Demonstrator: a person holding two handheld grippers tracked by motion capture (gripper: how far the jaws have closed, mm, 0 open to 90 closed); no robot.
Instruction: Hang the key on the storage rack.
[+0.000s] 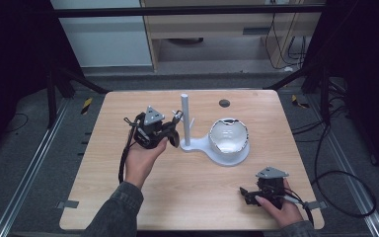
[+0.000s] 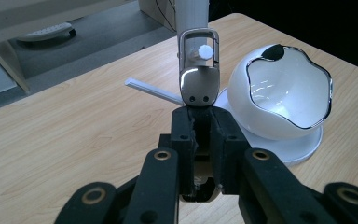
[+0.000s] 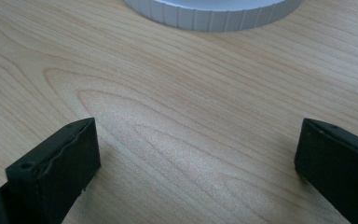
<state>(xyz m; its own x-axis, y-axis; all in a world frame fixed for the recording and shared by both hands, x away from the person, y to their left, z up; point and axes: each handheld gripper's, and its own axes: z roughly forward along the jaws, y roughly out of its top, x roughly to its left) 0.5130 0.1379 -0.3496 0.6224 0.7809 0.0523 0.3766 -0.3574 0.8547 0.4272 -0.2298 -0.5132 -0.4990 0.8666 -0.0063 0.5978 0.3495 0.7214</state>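
A white stand (image 1: 185, 113) has an upright post and thin side pegs, and its flat base (image 1: 242, 159) carries a white bowl (image 1: 228, 135) with a wavy chrome rim. My left gripper (image 1: 175, 127) is just left of the post, shut on a silver metal buckle (image 2: 198, 84). The buckle's rectangular loop frames the tip of a white peg (image 2: 205, 51); whether they touch is unclear. Another peg (image 2: 154, 90) points left behind it. My right gripper (image 1: 245, 193) rests low at the table's front right, open (image 3: 196, 140) over bare wood, with the base's ribbed edge (image 3: 214, 16) ahead of it.
The wooden table (image 1: 128, 197) has a dark round hole (image 1: 224, 103) near its far edge. Black cables trail from both grippers and lie on the floor at the right (image 1: 345, 177). Metal rails run along both sides of the table.
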